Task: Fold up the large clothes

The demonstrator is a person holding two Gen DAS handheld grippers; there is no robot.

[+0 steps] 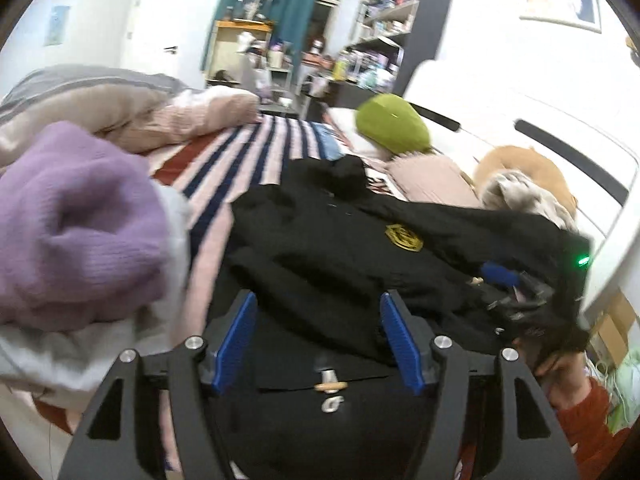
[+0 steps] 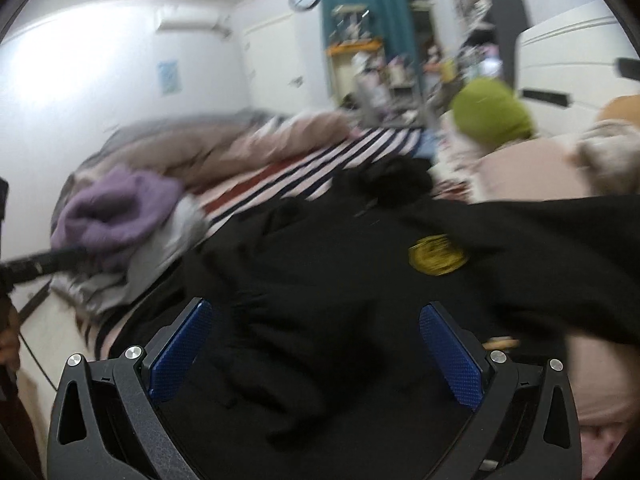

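Left wrist view
Left gripper [image 1: 318,344]: jaws parted, blue pads standing apart with nothing pinched between them.
Black garment [image 1: 340,248]: spread on the bed straight ahead of the jaws and running under them; the cloth lies below the pads, not gripped.
Yellow badge [image 1: 404,237]: on the garment, ahead of the jaws and a little toward the right pad's side.
Wooden toggle [image 1: 330,386]: on the dark cloth between the two fingers, close to the gripper body.
Purple knit [image 1: 80,224]: bunched on pale grey cloth, well out past the left pad.
Striped bedsheet [image 1: 248,152]: beyond the garment, ahead and to the left of the jaws.
Green cushion [image 1: 392,124]: far ahead, past the garment's far edge.
Right gripper [image 1: 520,292]: out beyond the right pad at the garment's edge, blurred; I cannot tell from here how its jaws stand.

Right wrist view (blurred)
Right gripper [image 2: 316,344]: jaws wide, pads clear of the cloth, holding nothing.
Black garment [image 2: 360,264]: ahead of and beneath the jaws, a rumpled fold lying between the fingers, one sleeve stretching off past the right pad.
Yellow badge [image 2: 438,255]: ahead, just outside the right pad's line.
Purple knit [image 2: 120,208]: far off to the left pad's side.
Green cushion [image 2: 492,112]: far ahead to the right.
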